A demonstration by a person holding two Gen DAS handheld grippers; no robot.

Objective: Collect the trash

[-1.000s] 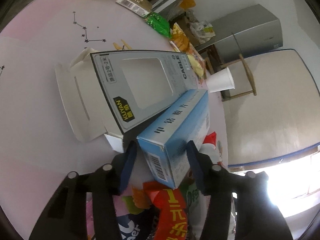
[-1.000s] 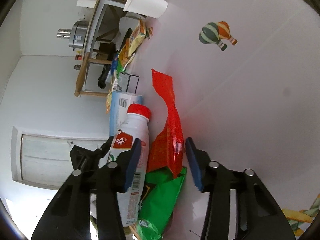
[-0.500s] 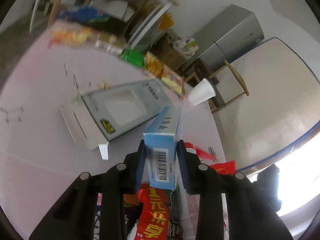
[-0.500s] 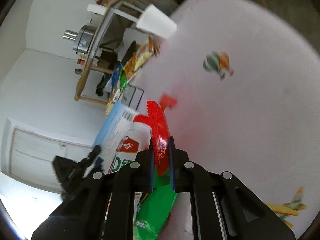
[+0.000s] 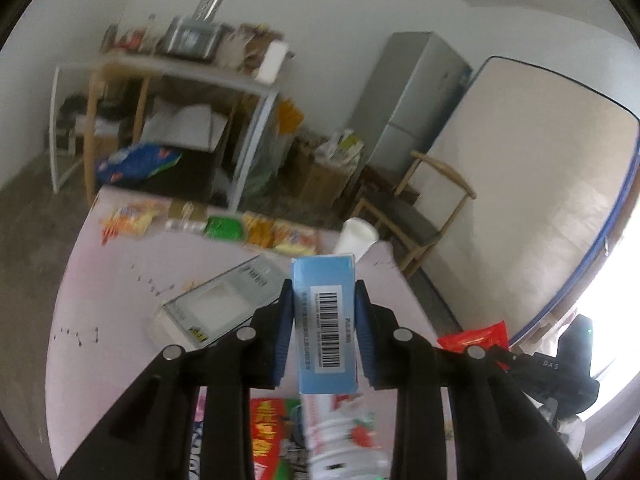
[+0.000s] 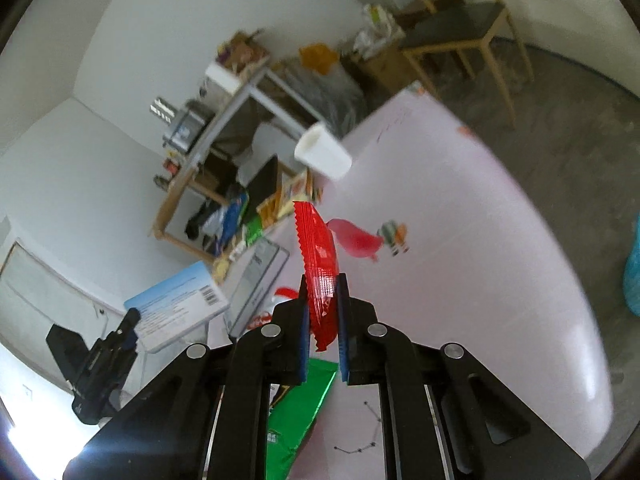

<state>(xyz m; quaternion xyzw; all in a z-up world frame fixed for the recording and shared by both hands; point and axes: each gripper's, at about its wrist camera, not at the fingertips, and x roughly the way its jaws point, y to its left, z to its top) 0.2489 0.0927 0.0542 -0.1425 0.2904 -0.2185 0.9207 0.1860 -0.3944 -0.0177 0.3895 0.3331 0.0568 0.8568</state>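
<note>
My left gripper (image 5: 324, 300) is shut on a light blue box (image 5: 324, 320) with a barcode and holds it above the pink table (image 5: 120, 300). The box also shows in the right wrist view (image 6: 176, 308). My right gripper (image 6: 323, 300) is shut on a red wrapper (image 6: 318, 256) and holds it above the table (image 6: 460, 260). The wrapper also shows in the left wrist view (image 5: 476, 336). Below lie a white bottle (image 5: 340, 436), a green packet (image 6: 296, 408), a red packet (image 5: 268, 428) and a grey windowed carton (image 5: 224, 300).
A white paper cup (image 6: 324, 152) stands near the table's far edge, beside a row of snack packets (image 5: 256, 228). Beyond the table are a cluttered shelf (image 5: 180, 64), a grey fridge (image 5: 412, 92), a wooden chair (image 6: 460, 32) and a blue bag (image 6: 632, 272) on the floor.
Both grippers closed, the left on the blue box and the right on the red wrapper, then lifted them up off the table and tilted toward the room.
</note>
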